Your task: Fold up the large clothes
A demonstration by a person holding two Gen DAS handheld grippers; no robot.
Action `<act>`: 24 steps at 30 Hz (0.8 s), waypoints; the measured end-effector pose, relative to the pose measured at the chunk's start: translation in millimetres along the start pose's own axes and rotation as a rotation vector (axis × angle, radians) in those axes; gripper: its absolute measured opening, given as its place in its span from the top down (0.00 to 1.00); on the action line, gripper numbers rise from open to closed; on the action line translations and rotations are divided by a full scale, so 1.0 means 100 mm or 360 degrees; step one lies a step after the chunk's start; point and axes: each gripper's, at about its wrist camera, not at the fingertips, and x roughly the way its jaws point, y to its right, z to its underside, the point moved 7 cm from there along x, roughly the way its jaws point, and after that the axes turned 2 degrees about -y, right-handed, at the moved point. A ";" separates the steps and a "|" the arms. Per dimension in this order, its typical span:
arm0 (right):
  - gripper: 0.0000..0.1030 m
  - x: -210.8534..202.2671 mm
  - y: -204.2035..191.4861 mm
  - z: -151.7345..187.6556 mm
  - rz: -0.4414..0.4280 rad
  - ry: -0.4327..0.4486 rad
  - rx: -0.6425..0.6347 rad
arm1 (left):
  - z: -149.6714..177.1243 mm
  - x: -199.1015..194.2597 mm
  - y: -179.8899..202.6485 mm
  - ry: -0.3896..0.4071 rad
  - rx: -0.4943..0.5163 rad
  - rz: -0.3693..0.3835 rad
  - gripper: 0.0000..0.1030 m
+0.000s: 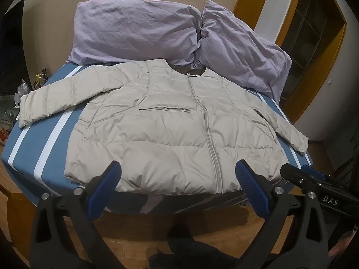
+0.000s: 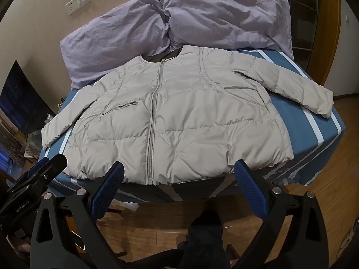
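Observation:
A pale beige quilted jacket lies flat and face up on the blue striped bed, zipped, sleeves spread to both sides, collar toward the pillows. My left gripper stands open above the jacket's hem at the bed's near edge, nothing between its blue pads. My right gripper is open too, also over the hem and empty. In the left wrist view the right gripper shows at the right edge. In the right wrist view the left gripper shows at the lower left.
Two lilac pillows lie at the head of the bed, just behind the collar. A wooden floor runs below the bed's near edge, with a person's dark legs on it. A wooden door frame stands at the right.

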 end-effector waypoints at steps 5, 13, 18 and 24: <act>0.03 0.00 0.00 0.00 -0.0004 -0.0001 0.0002 | 0.00 0.00 0.00 -0.0004 -0.0004 0.0004 0.02; 0.03 0.00 0.00 0.00 -0.0004 0.0000 0.0003 | 0.00 0.00 0.00 -0.0005 -0.0006 0.0005 0.02; 0.03 0.00 0.00 0.00 -0.0005 0.0000 0.0004 | 0.00 0.00 0.00 -0.0006 -0.0004 0.0005 0.02; 0.03 -0.01 0.00 0.00 -0.0007 0.0000 0.0005 | 0.00 0.00 0.00 -0.0007 -0.0004 0.0004 0.02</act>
